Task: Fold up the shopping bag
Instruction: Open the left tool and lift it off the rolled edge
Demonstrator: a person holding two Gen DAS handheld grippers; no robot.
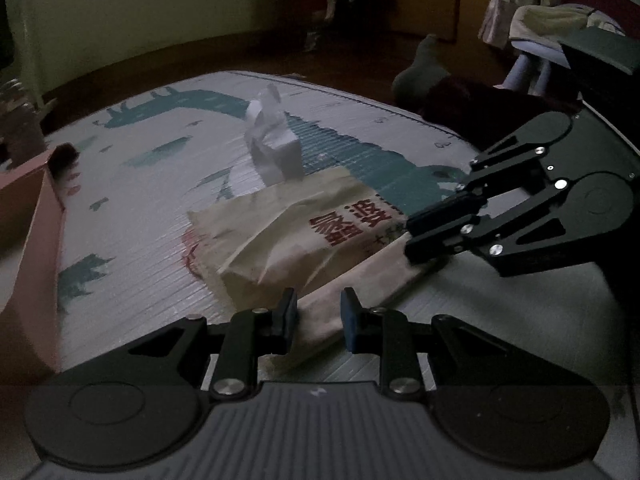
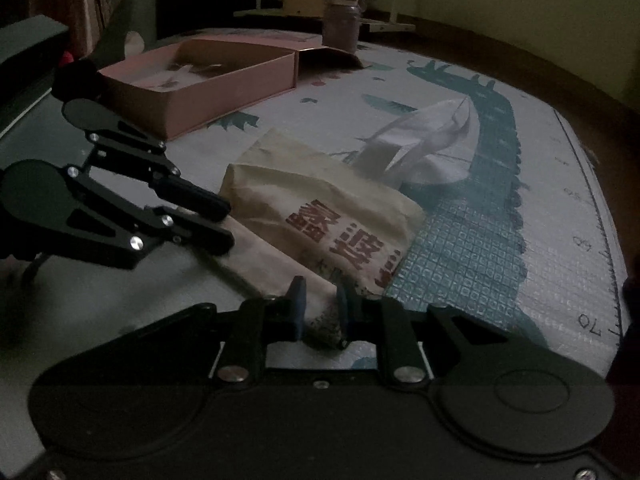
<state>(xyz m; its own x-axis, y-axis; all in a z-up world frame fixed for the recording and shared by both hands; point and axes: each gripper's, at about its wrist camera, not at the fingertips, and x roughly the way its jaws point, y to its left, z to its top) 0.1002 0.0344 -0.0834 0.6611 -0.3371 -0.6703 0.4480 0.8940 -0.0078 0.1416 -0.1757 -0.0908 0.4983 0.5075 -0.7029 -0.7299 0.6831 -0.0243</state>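
Note:
A cream shopping bag [image 1: 288, 232] with red characters lies crumpled and partly folded on a play mat [image 1: 140, 200]; its white handles [image 1: 272, 140] stick up at the far end. My left gripper [image 1: 318, 312] is shut on the bag's near edge, with fabric filling the gap between its pads. My right gripper [image 1: 412, 236] clamps the same edge further right. In the right wrist view the bag [image 2: 320, 200] runs away from my right gripper [image 2: 321, 304], which pinches its near corner. My left gripper [image 2: 228, 224] bites the edge at the left. The handles [image 2: 432, 136] lie beyond.
An open pink box [image 2: 200, 80] stands on the mat [image 2: 480, 240] behind the bag, and its wall [image 1: 24, 200] shows at the left. A dark jar [image 2: 340, 20] stands behind the box. A dark cloth [image 1: 480, 100] lies off the mat's far right edge. The room is dim.

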